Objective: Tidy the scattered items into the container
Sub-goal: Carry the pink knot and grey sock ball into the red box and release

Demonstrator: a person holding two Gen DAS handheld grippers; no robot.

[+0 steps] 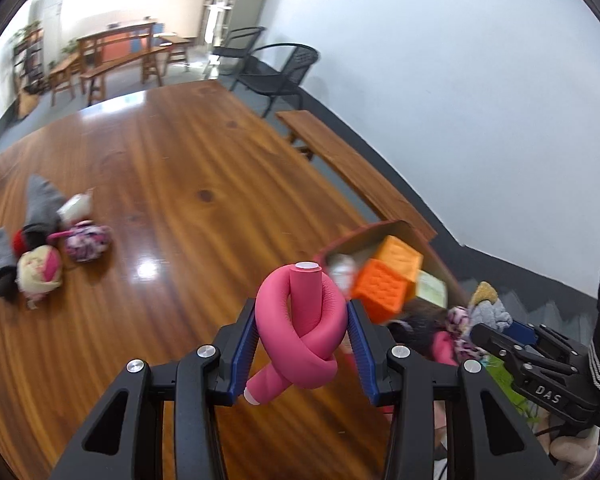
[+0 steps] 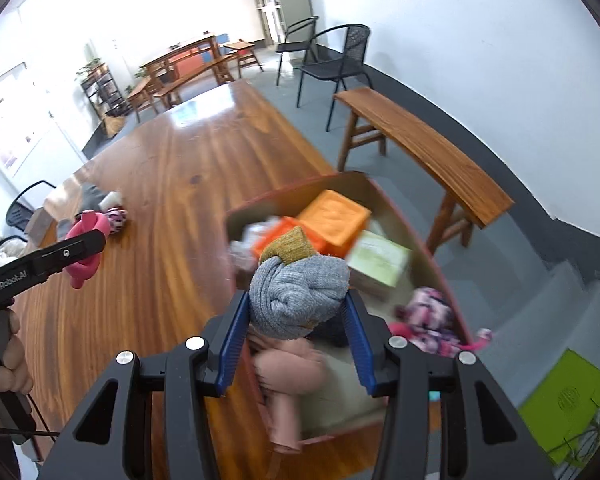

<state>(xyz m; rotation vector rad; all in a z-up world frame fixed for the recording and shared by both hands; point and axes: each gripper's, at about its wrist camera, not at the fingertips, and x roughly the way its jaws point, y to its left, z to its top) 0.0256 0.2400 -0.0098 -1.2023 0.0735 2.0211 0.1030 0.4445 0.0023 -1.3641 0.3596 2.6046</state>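
My left gripper (image 1: 302,322) is shut on a pink foam roller tied in a knot (image 1: 300,320), held above the wooden table (image 1: 172,168) just left of the cardboard box (image 1: 380,232). My right gripper (image 2: 298,312) is shut on a grey rolled sock with a mustard cuff (image 2: 296,292), held over the open cardboard box (image 2: 380,196). The box holds orange blocks (image 2: 332,216), a pale green packet (image 2: 380,260), a pink patterned bundle (image 2: 428,312) and a dusty pink roller (image 2: 288,376). The right gripper (image 1: 500,336) also shows at the right of the left wrist view.
A pile of rolled socks and bundles (image 1: 44,240) lies on the table's left side. A wooden bench (image 2: 420,148) runs beside the table on the right, with black chairs (image 2: 332,64) beyond it. A lime green sheet (image 2: 564,400) lies on the grey floor.
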